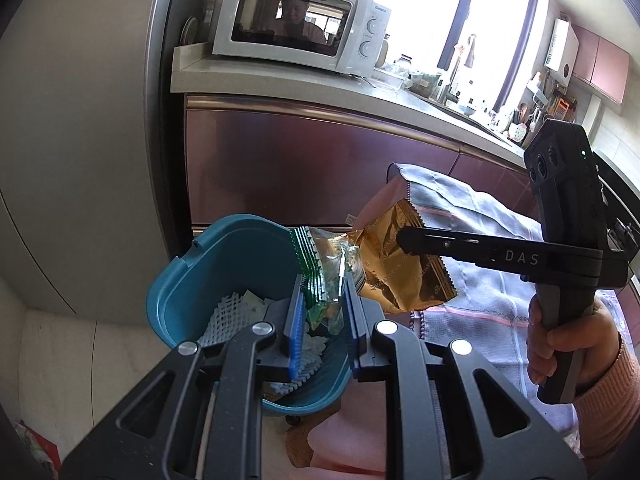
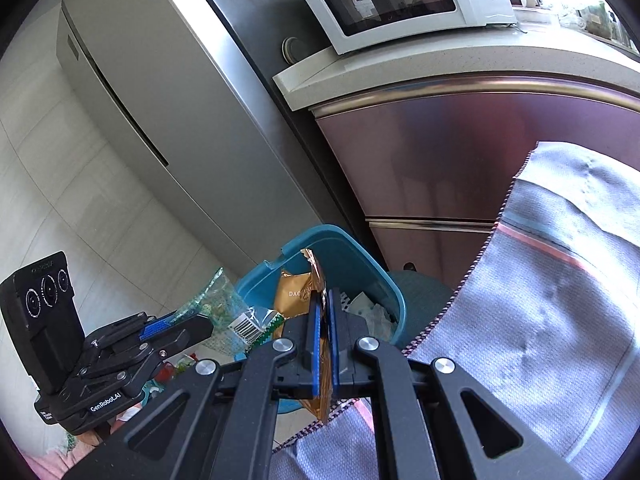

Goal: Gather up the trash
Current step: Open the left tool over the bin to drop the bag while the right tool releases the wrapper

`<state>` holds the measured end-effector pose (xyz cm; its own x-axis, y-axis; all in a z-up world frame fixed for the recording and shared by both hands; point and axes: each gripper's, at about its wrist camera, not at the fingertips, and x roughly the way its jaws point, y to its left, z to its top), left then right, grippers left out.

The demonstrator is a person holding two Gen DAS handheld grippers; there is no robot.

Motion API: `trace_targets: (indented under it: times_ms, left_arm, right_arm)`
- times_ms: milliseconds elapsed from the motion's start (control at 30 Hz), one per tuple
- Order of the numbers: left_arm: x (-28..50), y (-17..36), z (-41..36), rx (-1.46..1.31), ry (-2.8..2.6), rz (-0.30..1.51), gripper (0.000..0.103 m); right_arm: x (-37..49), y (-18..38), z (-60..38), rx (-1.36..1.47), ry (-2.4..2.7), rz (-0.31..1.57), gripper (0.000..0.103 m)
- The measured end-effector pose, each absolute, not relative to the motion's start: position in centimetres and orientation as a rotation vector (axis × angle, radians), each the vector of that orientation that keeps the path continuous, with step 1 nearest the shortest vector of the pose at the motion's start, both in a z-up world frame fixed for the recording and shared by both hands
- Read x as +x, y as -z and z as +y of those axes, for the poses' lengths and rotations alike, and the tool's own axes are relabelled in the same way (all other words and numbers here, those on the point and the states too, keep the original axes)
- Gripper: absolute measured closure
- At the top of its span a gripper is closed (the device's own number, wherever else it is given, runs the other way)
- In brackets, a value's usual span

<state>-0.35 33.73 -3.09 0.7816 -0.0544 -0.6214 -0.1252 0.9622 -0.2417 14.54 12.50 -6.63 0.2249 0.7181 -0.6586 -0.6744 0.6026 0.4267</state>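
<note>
A teal bin [image 1: 224, 256] [image 2: 352, 252] stands on the floor with white foam netting [image 1: 224, 316] and paper scraps inside. My left gripper [image 1: 322, 304] is shut on a crumpled green and clear wrapper [image 1: 324, 272] above the bin's right rim. In the right wrist view the left gripper [image 2: 176, 326] shows from the side, the green wrapper [image 2: 224, 312] sticking out of it. My right gripper [image 2: 326, 320] is shut on a gold foil packet [image 2: 296, 292], held edge-on over the bin. The left wrist view shows that right gripper [image 1: 404, 238] pinching the gold packet [image 1: 400, 264].
A table under a grey-blue cloth [image 1: 480, 240] [image 2: 560, 300] lies to the right of the bin. Maroon cabinet fronts [image 1: 300, 168] and a counter with a white microwave [image 1: 296, 28] stand behind. A steel fridge [image 2: 160, 120] rises at the left. A person's hand [image 1: 560, 340] grips the right handle.
</note>
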Motion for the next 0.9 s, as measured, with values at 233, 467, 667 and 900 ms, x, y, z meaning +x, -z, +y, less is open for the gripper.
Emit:
trace_targets:
  times_ms: [233, 467, 667, 900]
  left_arm:
    - [0.5, 3.7, 34.3, -0.279, -0.058, 0.685, 0.085]
    - [1.2, 5.0, 34.9, -0.29, -0.084, 0.71, 0.085]
    - [2.1, 6.2, 35.2, -0.294, -0.101, 0.739, 0.083]
    - [2.7, 7.3, 35.3, -0.289, -0.11, 0.759, 0.081]
  right_arm:
    - [15.2, 7.1, 14.1, 0.043, -0.961, 0.954, 0.1]
    - [15.3, 7.8, 15.7, 0.015, -0.961, 0.975, 0.1]
    - [15.6, 8.9, 17.2, -0.003, -0.957, 1.002, 0.099]
    - [15.9, 10.0, 18.5, -0.023, -0.951, 1.034, 0.097]
